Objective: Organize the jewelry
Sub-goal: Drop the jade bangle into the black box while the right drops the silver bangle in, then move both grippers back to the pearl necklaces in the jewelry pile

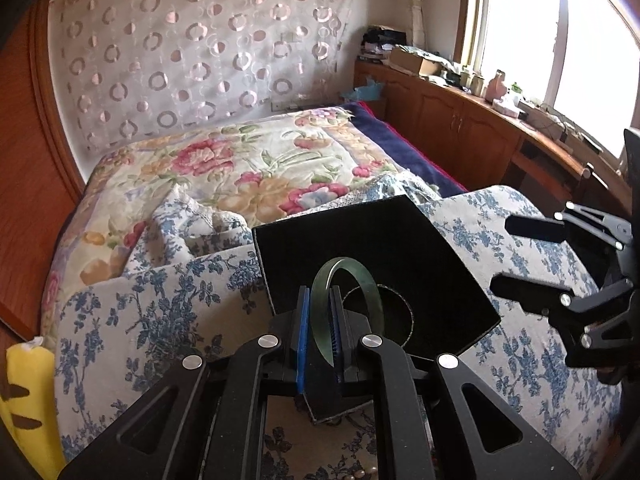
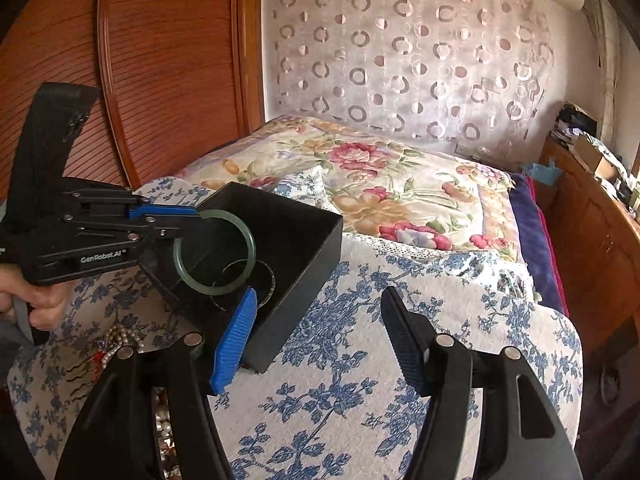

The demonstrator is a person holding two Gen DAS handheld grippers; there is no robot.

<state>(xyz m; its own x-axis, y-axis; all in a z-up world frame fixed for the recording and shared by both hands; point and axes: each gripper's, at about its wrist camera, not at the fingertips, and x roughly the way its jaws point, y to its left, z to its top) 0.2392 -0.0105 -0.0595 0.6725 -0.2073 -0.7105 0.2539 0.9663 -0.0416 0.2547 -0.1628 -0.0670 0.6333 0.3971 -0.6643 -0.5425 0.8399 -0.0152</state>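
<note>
The left gripper (image 2: 198,216), clamped on the green bangle (image 2: 215,252) above the black box (image 2: 304,248), should lower it flat beside the thin bracelets (image 2: 264,280) before releasing, while the right gripper (image 2: 320,340) waits open-jawed.

A green jade bangle (image 2: 215,252) is seen standing on edge, pinched at its rim and held over the open mouth of a black box (image 2: 296,240). The box, square and matte, is set on a blue-flowered cloth, with thin hoops lying on its floor. A tangle of pearl strands (image 2: 120,338) is heaped at the box's 8 o'clock.
</note>
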